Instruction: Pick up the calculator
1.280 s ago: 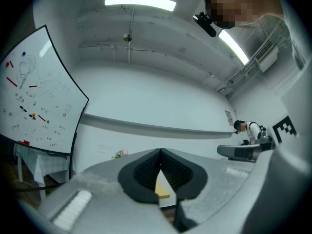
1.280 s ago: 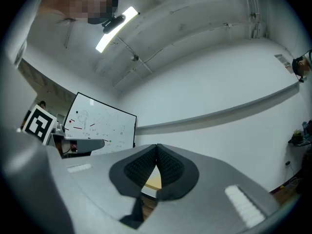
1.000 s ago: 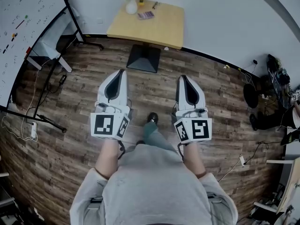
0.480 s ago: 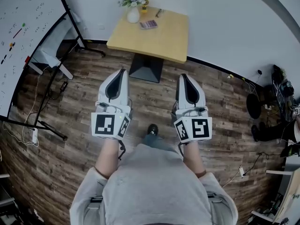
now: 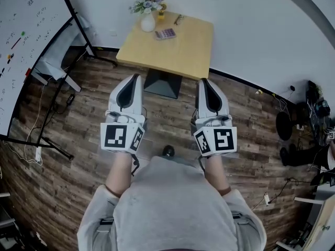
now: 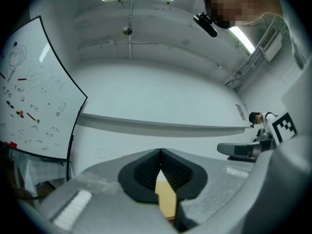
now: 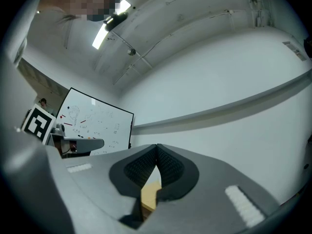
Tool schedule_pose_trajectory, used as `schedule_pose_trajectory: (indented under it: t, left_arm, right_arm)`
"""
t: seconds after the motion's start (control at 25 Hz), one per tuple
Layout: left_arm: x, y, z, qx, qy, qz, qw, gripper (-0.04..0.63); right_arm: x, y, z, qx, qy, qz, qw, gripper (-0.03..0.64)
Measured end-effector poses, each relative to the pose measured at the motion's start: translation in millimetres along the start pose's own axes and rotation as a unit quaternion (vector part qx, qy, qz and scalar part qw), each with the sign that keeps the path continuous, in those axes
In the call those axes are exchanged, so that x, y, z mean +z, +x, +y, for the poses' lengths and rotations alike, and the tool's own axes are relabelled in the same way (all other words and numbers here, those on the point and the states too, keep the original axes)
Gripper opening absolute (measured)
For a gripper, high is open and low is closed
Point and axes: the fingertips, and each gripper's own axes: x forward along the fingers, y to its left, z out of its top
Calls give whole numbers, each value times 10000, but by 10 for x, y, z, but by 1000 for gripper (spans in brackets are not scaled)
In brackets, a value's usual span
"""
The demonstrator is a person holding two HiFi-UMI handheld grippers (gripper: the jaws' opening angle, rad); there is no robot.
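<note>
My left gripper (image 5: pixel 135 78) and right gripper (image 5: pixel 204 81) are both closed and empty, held side by side over the floor (image 5: pixel 84 114), because the calculator (image 5: pixel 165 33) lies well ahead on the bench (image 5: pixel 180 54), near the flower vase (image 5: pixel 148 23).

The head camera sits high on the person's head and looks steeply down at the floor (image 5: pixel 78 140). From there the tabletop (image 5: pixel 178 46) is far off, near the top of the view, against the wall (image 5: pixel 251 30). The left tool (image 5: pixel 137 77) and the right tool (image 5: pixel 203 81) show from above, close to the camera, both pointing toward the tabletop.

Each small camera rides on its own tool, very near the jaws. It looks along them toward the wall behind the tabletop, tipped a little up. Only a thin yellow bit of the tabletop shows low between the jaws.

All three views share the tabletop, the wall behind it, and the whiteboard (image 5: pixel 21 46) left of it. Each small camera also sees the other tool at its edge.
</note>
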Motion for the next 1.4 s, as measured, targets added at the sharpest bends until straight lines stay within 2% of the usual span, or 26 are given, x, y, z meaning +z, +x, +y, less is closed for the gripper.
schedule_pose_trajectory:
  t: [0.52,0.72,1.04,1.4]
  left_arm:
    - [-66,586,-121,29,122,-139,9998,5]
    - [-137,679,-114,34,147,-19,9999,5]
    - [-314,934,96,43,127,106,9999,5]
    - [-511,1619,441,-90,12,97,9999,5]
  right_arm:
    - [-98,308,-525,14,80,-113,9999,3]
    - [-184,396,-600,26,217,-67,9997,3]
    - [-373,719,-637,44,217,80,9997,3]
    - [-566,1409,-893,-97,161,162,9997,3]
